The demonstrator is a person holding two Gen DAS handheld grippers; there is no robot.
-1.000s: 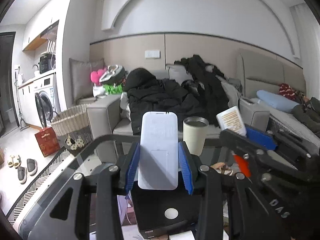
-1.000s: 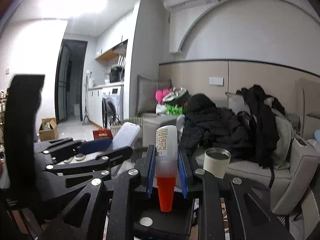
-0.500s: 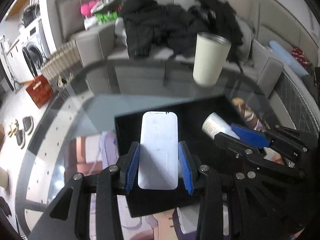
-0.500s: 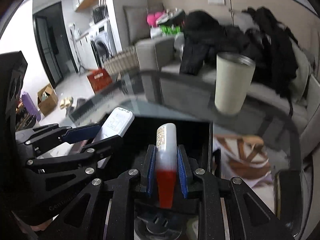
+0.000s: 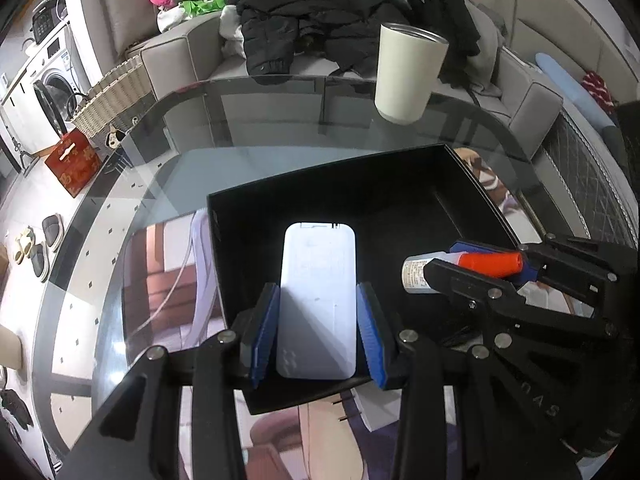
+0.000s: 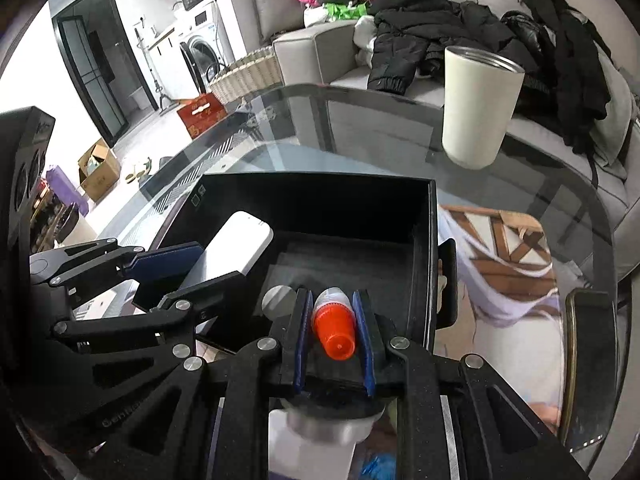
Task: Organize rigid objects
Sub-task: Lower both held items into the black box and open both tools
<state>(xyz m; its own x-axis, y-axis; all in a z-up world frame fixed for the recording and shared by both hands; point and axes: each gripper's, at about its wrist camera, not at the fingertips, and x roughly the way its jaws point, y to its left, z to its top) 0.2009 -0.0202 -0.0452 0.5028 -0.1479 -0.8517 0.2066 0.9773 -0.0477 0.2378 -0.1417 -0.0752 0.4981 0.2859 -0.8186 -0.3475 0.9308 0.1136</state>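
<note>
Glass table (image 5: 248,128) under black box (image 5: 320,192). Left tool (image 5: 316,332) clenched on white case (image 5: 318,300) over box's near edge, beside right tool (image 5: 472,268).

Right tool (image 6: 333,332) gripping orange-capped bottle (image 6: 334,330) inside box (image 6: 312,188); cup (image 6: 478,108) well beyond.

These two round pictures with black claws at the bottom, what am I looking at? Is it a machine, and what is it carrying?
No machine moves here: a person holds a two-finger gripper in each hand, each with a wide-angle camera looking along its fingers. One picture comes from the left gripper, the other from the right gripper; each also catches the other from the side. The left one is shut on a flat white case. The right one is shut on a small white bottle with an orange cap. Both hang over an open black box on a glass table. A cream cup stands further back, near a sofa piled with dark coats.
</note>
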